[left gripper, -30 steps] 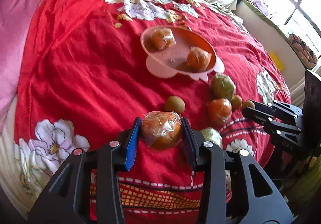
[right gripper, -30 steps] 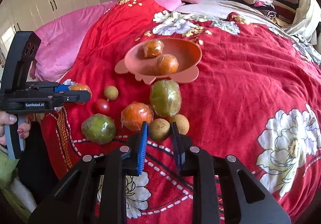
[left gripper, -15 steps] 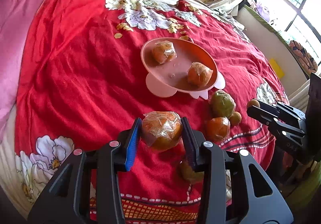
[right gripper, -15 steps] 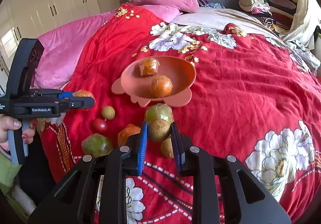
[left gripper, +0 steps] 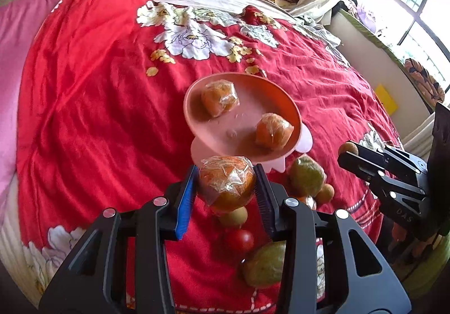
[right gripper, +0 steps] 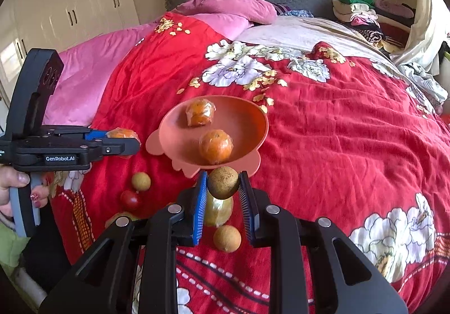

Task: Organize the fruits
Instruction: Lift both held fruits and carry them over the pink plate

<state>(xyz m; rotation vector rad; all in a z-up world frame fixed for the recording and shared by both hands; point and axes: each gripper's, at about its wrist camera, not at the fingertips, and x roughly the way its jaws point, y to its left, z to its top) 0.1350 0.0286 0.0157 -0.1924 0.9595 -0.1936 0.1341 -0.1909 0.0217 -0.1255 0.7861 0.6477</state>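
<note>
Pink plastic, the footed bowl (left gripper: 292,117) lies straight ahead of both sets of tongs and just beyond their tips, already holding two wrapped oranges (left gripper: 220,98). The left gripper (left gripper: 226,186) is clamped on a third film-wrapped orange (left gripper: 226,183); the right gripper (right gripper: 223,183) is clamped on a small brown round fruit, perhaps a longan (right gripper: 223,182). Neither load has a long axis to mind. The right one looks nearer the rim. Below the tongs, on the red floral quilt (right gripper: 337,131), lie a tomato (left gripper: 239,240), green wrapped fruits (left gripper: 306,174) and more longans (right gripper: 227,238). Nothing stands between either load and the bowl, though the two grippers could crowd each other there.
</note>
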